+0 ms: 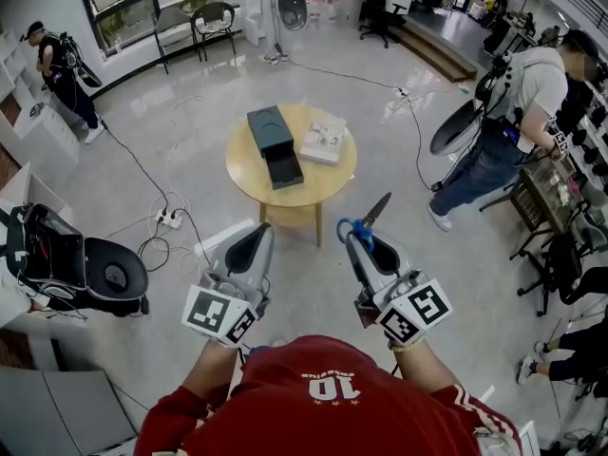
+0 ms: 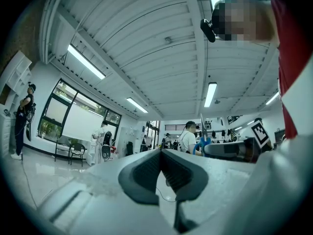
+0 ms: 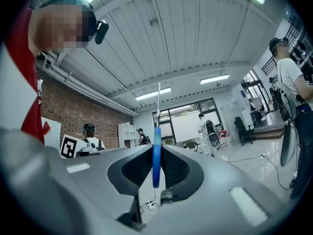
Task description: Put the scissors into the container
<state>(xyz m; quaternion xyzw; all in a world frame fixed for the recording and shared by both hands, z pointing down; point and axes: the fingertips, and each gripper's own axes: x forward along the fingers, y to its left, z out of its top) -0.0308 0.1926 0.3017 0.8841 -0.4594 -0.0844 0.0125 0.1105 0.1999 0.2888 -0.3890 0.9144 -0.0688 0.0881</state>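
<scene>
Right hand-held gripper: clamped on the blue handle of the scissors. In the right gripper view, both pads pressed against that thin handle from either side, seen edge-on, with the metal blade rising straight above it. From the head view, blade pointing out past the tips, away and slightly to the right. Scissors up in the air over the floor, well short of the container.

Left hand-held gripper: jaws together, nothing between them, as plain in the left gripper view. Held alongside the right one, near it on the left, at about the same reach. Behind both, at the near edge, a red shirt with sleeves running up to the marker cubes.

Farther off, in the middle of the scene: a round wooden bench. On it, a dark oblong container, long side running near to far, taller block at the far end and a lower part toward the near end. Just to its right, a pale booklet, lying flat.

On the floor left of the bench, a white power strip with cables trailing off. At the near left, a black seat. At the right, a person in a white top and jeans; at the far left, another person by white shelving. Black chair at the far wall.
</scene>
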